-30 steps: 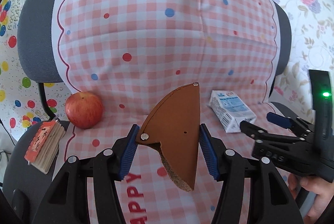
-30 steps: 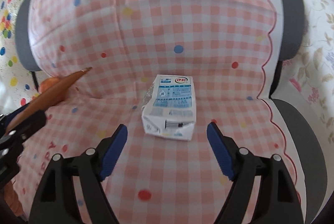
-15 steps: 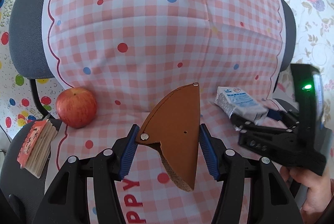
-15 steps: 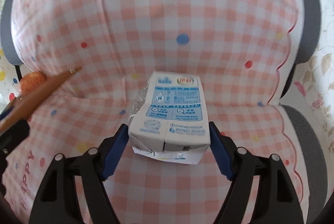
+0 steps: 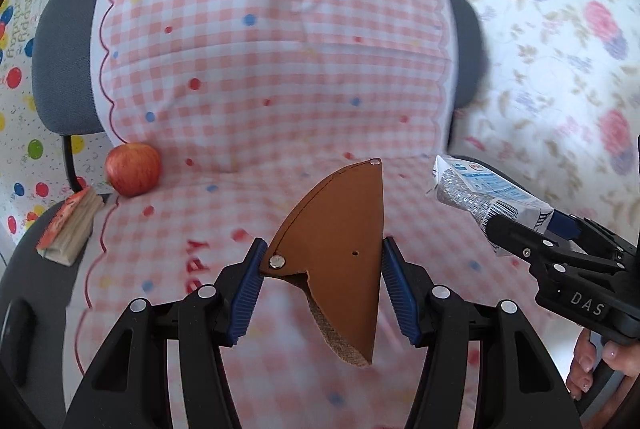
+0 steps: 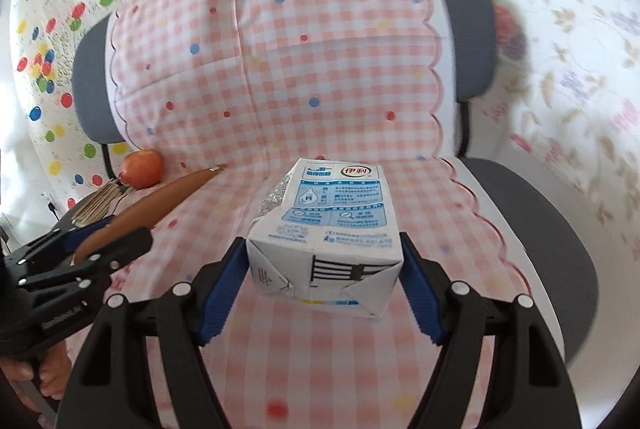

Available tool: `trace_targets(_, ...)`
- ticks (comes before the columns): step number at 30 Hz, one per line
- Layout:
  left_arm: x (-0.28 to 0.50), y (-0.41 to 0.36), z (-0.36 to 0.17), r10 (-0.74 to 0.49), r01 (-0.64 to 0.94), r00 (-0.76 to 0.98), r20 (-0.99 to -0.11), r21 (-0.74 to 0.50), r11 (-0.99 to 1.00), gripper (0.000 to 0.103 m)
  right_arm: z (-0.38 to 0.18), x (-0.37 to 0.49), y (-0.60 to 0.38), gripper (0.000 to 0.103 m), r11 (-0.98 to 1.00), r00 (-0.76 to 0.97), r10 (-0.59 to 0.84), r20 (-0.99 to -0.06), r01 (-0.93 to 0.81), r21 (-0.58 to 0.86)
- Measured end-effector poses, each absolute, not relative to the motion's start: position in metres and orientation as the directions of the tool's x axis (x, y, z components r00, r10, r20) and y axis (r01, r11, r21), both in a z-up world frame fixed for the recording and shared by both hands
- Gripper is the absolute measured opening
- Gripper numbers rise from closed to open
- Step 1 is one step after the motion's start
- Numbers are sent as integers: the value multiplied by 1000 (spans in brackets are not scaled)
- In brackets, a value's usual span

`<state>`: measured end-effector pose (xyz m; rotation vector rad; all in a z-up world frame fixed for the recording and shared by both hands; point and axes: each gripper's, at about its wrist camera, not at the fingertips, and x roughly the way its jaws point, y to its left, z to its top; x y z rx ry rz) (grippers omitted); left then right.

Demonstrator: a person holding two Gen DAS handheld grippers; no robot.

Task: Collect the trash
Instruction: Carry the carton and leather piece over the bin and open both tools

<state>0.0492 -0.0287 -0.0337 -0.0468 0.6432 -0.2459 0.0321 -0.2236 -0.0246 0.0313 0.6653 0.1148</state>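
The left claw (image 5: 322, 283) is clamped on a brown leather pouch (image 5: 340, 249), a stiff fan-shaped piece with metal rivets and a rough, fuzzy underside showing at its torn lower edge. The right claw (image 6: 322, 281) pinches a white and blue milk carton (image 6: 332, 225), a boxy pack with folded, creased end flaps and a silvery side panel; its ribbed blue pads press both sides. Both pieces are held up above the seat of a grey office chair (image 5: 60, 41) draped in a pink gingham cloth (image 5: 280, 77) with a scalloped hem. At the seat's back left corner sit a smooth red apple (image 5: 133, 169) and a thick paper notepad (image 5: 72, 229).
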Motion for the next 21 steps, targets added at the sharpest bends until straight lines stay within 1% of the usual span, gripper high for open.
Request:
trace_targets(3,27,-40,-34,-274,249,763,-586,-124,960,58,-25,5,-231,72,995,792,97,-603,-75,62)
trace_targets(10,-19,-82,-35,-325,342,740,-589,-86,936,58,-14,-59,-259,72,998,812,37,-583,3,68)
trace_targets(15,-39,-113,-36,-365,409,721,-589,-63,910,58,-12,-106,-288,73,994,804,-52,-592,98,46)
trace_targets(21,-60,-154,-38,-459,527,651,-605,-75,847,58,-15,-153,-318,73,978,769,-159,-619,208,7)
